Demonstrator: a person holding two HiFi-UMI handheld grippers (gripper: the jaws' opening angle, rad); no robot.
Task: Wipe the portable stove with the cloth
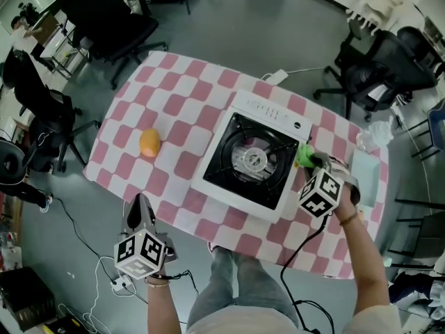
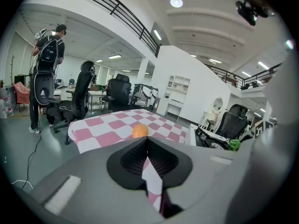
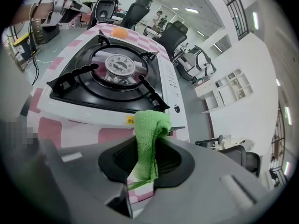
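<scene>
The white portable stove [image 1: 236, 186] with a black top and round burner [image 1: 254, 158] sits mid-table on the pink checked cloth. My right gripper [image 1: 311, 160] is at its right edge, shut on a green cloth [image 1: 304, 154]. In the right gripper view the green cloth [image 3: 149, 139] hangs pinched between the jaws, just short of the stove's white rim [image 3: 107, 113]. My left gripper [image 1: 140, 213] hovers off the table's near-left edge, shut with nothing in it. Its own view looks over the table toward an orange [image 2: 139, 131].
An orange [image 1: 149, 142] lies on the table [image 1: 174, 110] left of the stove. A pale box [image 1: 364, 176] and crumpled plastic [image 1: 375, 134] lie at the right end. Office chairs [image 1: 122, 26] ring the table, and cables [image 1: 69, 228] run on the floor. A person [image 2: 46, 73] stands far off.
</scene>
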